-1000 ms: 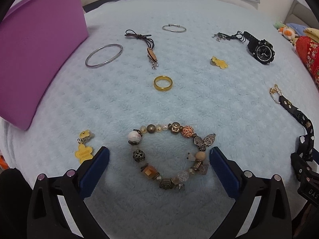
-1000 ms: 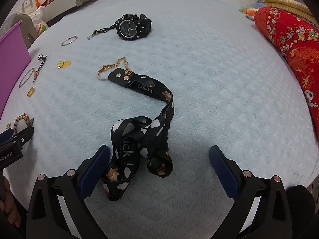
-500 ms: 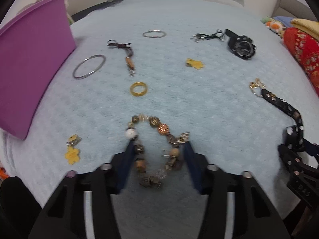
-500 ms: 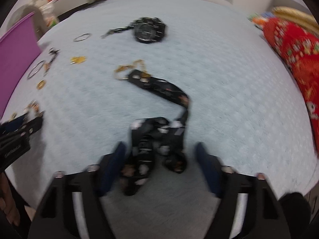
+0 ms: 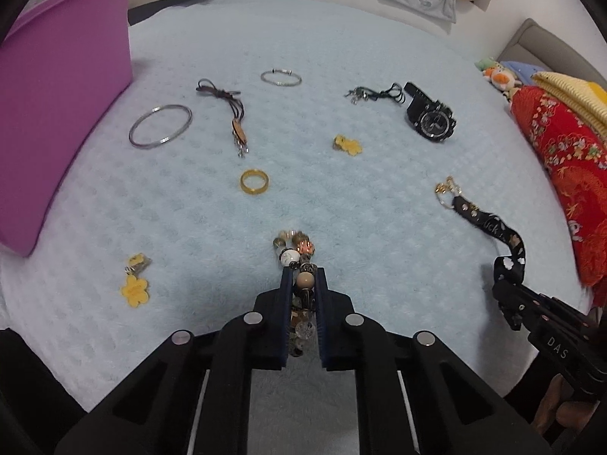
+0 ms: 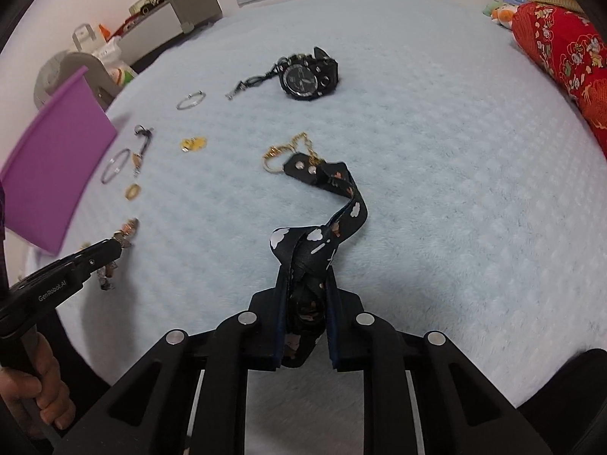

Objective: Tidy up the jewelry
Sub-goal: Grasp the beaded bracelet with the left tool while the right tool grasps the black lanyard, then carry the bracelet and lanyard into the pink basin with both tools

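On the pale blue blanket [image 5: 341,208], my left gripper [image 5: 302,276] has its jaws closing, the pads pressing on a beaded bracelet [image 5: 294,248] squeezed into a narrow bunch and lifted slightly. My right gripper [image 6: 306,273] is closing too, its pads pinching the bunched end of a black cloud-print lanyard [image 6: 330,227]. The lanyard's gold clasp [image 6: 280,153] still lies on the blanket. In the right wrist view, the left gripper [image 6: 117,244] holds the bracelet [image 6: 127,229] at the far left.
A purple bin [image 5: 57,106] stands at the left. Loose on the blanket lie a gold ring [image 5: 254,182], two silver bangles [image 5: 160,131], a brown cord pendant [image 5: 235,121], a black watch [image 5: 430,121] and yellow charms [image 5: 347,145]. Red patterned fabric [image 5: 565,159] borders the right.
Both grippers went from wide open to closed: the left gathered the bracelet ring into a bunch, the right pinched the lanyard. Both have risen a little and tilted up.
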Tool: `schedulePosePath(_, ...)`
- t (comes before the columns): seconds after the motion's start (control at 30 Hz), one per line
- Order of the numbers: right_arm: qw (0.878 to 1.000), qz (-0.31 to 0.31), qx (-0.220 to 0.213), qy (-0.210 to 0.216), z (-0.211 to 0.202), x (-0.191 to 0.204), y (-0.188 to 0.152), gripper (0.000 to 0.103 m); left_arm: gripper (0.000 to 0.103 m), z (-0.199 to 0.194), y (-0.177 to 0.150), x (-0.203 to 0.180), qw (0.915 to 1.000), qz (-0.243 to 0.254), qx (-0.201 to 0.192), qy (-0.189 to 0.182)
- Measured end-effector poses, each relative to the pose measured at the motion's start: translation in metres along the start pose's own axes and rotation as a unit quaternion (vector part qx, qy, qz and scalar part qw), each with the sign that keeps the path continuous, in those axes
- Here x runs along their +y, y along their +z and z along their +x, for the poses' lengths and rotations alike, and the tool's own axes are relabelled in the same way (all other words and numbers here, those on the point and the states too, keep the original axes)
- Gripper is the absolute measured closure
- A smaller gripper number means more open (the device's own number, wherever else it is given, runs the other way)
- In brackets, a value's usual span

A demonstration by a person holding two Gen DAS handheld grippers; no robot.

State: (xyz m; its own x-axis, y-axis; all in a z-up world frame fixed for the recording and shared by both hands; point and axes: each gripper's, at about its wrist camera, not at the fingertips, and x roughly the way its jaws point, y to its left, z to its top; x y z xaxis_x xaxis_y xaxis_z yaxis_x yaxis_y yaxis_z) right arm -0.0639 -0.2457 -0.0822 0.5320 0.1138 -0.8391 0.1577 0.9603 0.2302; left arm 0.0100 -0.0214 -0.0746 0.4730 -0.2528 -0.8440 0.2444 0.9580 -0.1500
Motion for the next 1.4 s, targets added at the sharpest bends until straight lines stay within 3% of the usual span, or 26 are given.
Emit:
schedulePosePath(0.57, 0.998, -0.009, -0.052, 0.043, -0.057, 0.025, 0.039, 0.086, 0.092, -0.071, 0.028, 0.005, 0.9978, -0.01, -0.055, -0.037)
schedulePosePath(0.97, 0.987, -0.051, -0.106, 0.107, -0.112, 0.085, 0.1, 0.086, 0.092, -0.148, 0.072, 0.028, 0.992, -0.031, -0.111, -0.052)
schedulePosePath(1.17, 0.971, -0.092, -0.138, 0.169, -0.133, 0.142, 0.148, 0.086, 0.092, -0.185, 0.104, 0.059, 0.9869, -0.05, -0.146, -0.049)
schedulePosePath(1.4, 0.944, -0.15, -0.157, 0.247, -0.139, 0.238, 0.199, 0.086, 0.092, -0.212, 0.139, 0.111, 0.9819, -0.066, -0.177, -0.012)
